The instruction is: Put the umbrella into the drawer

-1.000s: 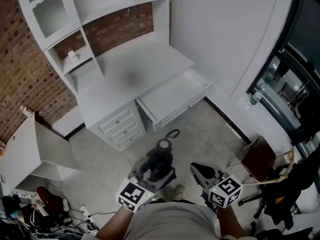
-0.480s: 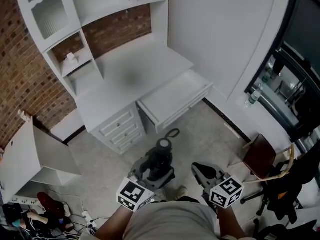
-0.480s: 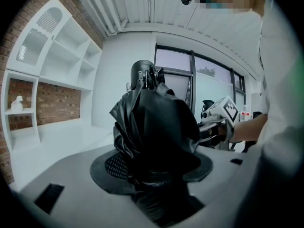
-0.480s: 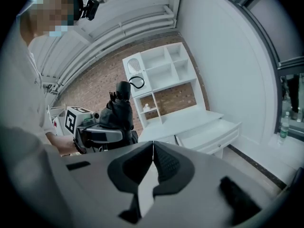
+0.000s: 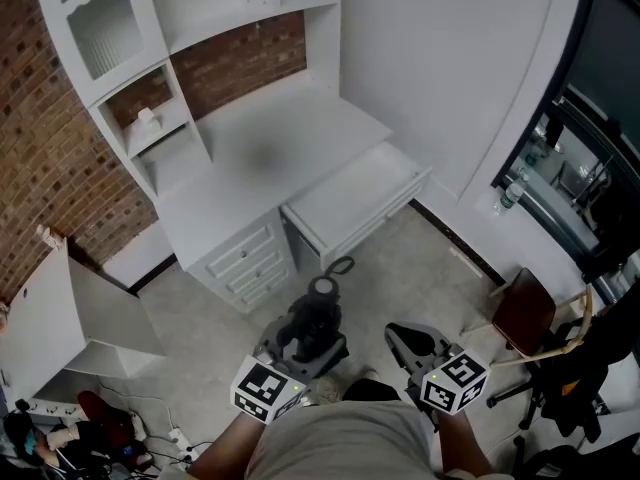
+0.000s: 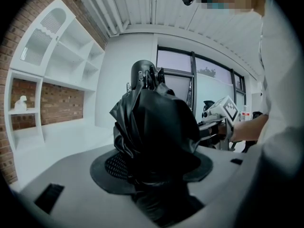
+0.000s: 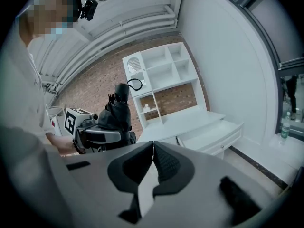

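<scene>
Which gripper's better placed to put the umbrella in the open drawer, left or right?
Left. The left gripper is shut on the folded umbrella, and the drawer ahead stands open. The right gripper is shut and empty, so it would need a handover first.

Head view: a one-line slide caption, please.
Left gripper holds a folded black umbrella before the open white drawer; right gripper shut, empty.

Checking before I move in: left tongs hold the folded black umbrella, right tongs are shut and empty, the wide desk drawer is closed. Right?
No: the wide desk drawer is pulled open, as the head view shows. The left tongs do hold the folded black umbrella, and the right tongs are shut and empty.
</scene>
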